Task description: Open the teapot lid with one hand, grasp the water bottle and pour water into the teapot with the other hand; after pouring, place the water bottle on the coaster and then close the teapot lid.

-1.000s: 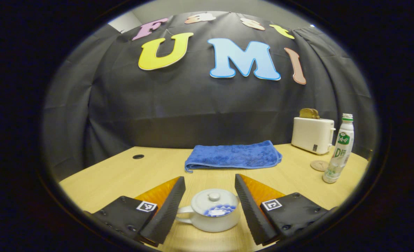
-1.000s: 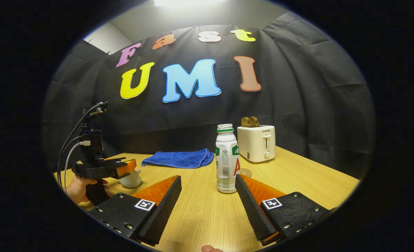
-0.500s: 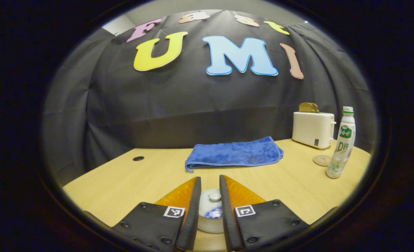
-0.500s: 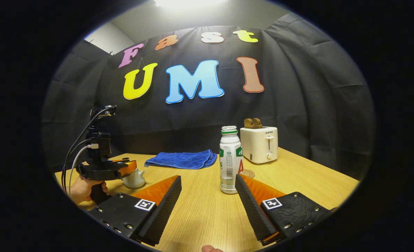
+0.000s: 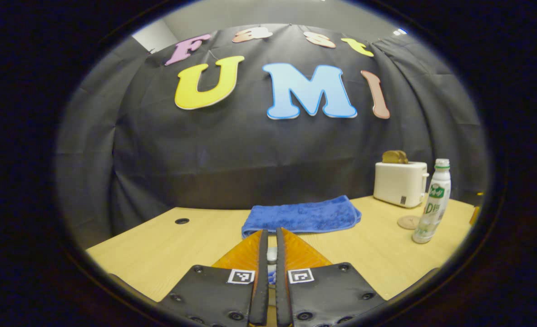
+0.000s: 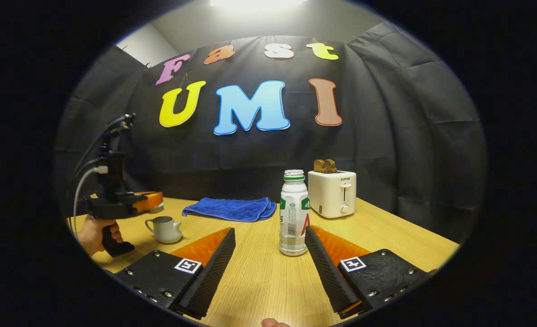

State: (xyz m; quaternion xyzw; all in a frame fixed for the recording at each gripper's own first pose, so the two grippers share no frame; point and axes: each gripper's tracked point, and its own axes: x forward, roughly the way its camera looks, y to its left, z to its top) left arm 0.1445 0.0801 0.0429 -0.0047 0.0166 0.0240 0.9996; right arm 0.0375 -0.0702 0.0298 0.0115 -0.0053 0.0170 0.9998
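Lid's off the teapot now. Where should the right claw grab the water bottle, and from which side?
Take the water bottle around its straight mid-body, below the narrowing neck, coming in level from the near side. It stands upright just ahead of the open right claw, slightly right of centre.

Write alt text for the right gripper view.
The right gripper, fingers apart, faces an upright water bottle on a wooden table. At left, the left gripper holds the lid above the open teapot; behind are a blue towel and toaster.

Black cloth wall (image 6: 386, 136), wooden table (image 6: 386, 236)
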